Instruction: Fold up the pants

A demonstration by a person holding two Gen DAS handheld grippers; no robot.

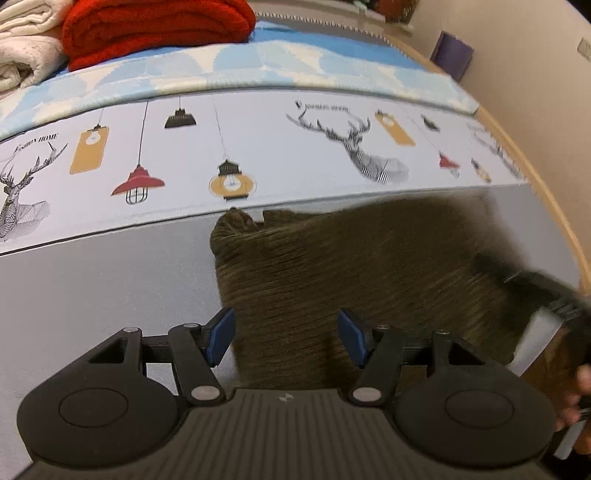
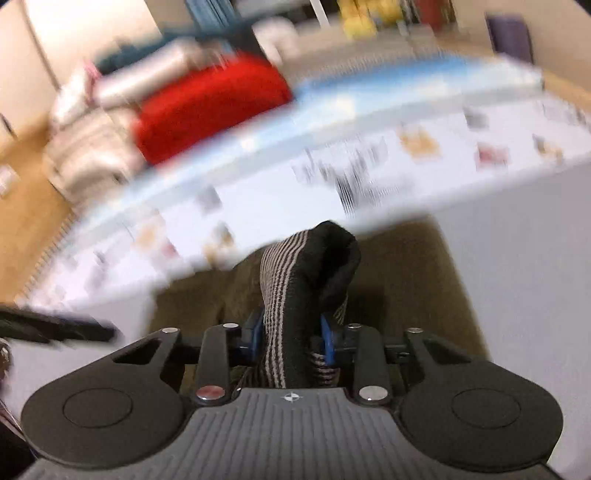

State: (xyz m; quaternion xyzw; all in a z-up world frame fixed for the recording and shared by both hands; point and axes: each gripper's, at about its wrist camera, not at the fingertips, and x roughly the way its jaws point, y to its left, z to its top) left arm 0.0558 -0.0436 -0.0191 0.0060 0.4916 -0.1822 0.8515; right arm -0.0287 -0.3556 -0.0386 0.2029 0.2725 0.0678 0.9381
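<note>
Olive-brown ribbed pants (image 1: 351,266) lie folded on the grey sheet (image 1: 92,280). My left gripper (image 1: 286,332) is open, its blue-padded fingers just above the pants' near edge, holding nothing. My right gripper (image 2: 293,332) is shut on the dark striped waistband (image 2: 306,266) of the pants, lifted above the brown cloth (image 2: 406,266). The right gripper also shows blurred at the right edge of the left wrist view (image 1: 546,310). The right wrist view is motion-blurred.
A white band with deer and lamp prints (image 1: 258,147) and a blue patterned cover (image 1: 258,62) lie beyond the pants. A red folded blanket (image 1: 155,26) and cream blankets (image 1: 22,48) sit at the far left. The wooden bed edge (image 1: 546,192) runs on the right.
</note>
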